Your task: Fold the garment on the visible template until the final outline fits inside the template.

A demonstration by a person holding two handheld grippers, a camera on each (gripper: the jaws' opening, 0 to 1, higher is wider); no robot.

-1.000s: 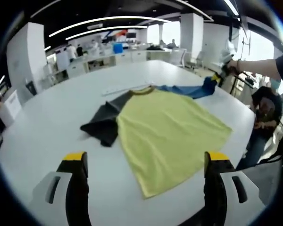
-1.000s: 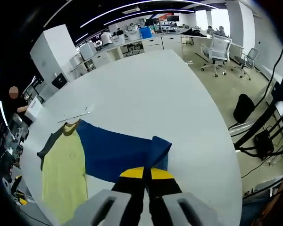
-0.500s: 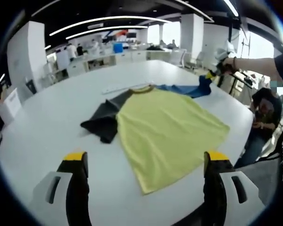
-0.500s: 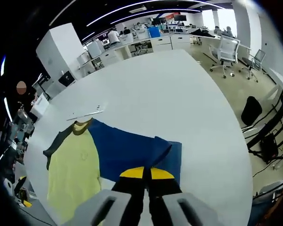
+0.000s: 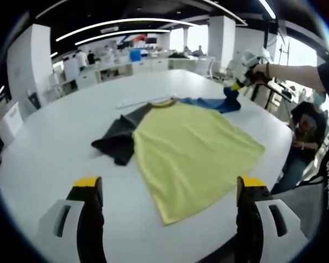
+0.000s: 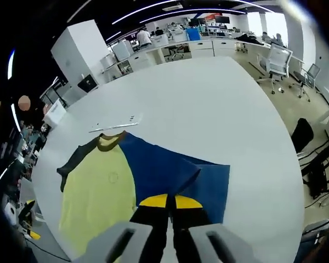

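While your left claw [image 5: 167, 189] hangs spread above the desk [image 5: 55, 142], your right claw [image 6: 168, 201] pinches the garment's [image 6: 153, 170] blue sleeve.

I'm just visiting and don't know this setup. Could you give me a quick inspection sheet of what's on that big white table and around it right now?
Surface: white table, large with a rounded edge.
Job's things: T-shirt lying on the table, with a yellow body, a dark grey sleeve lying crumpled and a blue sleeve being lifted; no template outline can be made out.
Clutter: a thin pale strip beside the collar.
Grippers: left gripper open, hovering short of the shirt's hem; right gripper shut on the blue sleeve's end.
Cables: dark cables on the floor beside the table.
Surroundings: open office with desks, office chairs and people in the background.
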